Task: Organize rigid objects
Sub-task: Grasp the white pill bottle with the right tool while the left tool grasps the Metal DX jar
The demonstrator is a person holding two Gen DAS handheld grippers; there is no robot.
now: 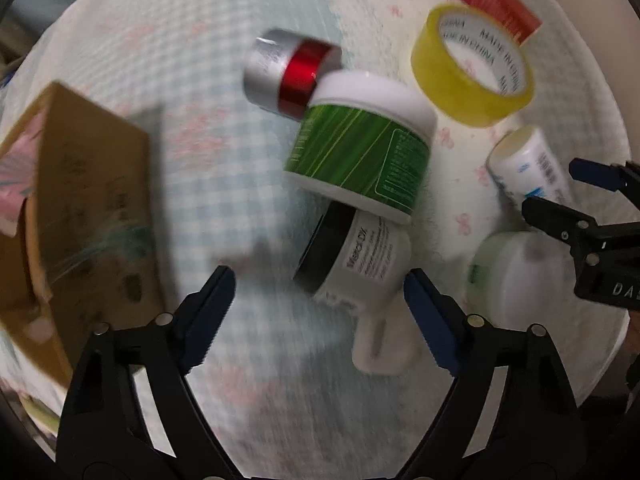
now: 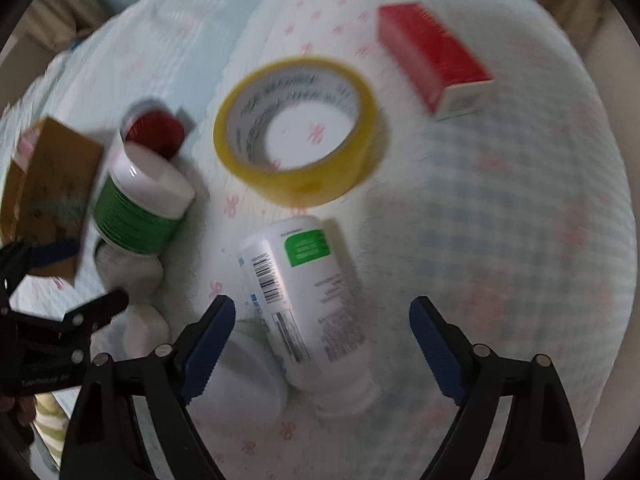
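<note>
While both grippers hover empty, jaws apart, nothing is picked yet: approach step. Left gripper [image 1: 318, 312] lines up on the black-lid jar [image 1: 352, 260] mid-cloth; right gripper [image 2: 322, 340] straddles the white bottle [image 2: 308, 308]. Next: descend, close squarely.

a yellow tape roll [image 2: 296, 132] lies flat beside a red box [image 2: 434, 56]; a green-labelled jar [image 1: 360, 148] leans against a silver-and-red tin [image 1: 286, 72]; a white bottle [image 2: 308, 308] lies on its side.

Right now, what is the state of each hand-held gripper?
Left hand-held gripper: open, holding nothing.
Right hand-held gripper: open, holding nothing.
</note>
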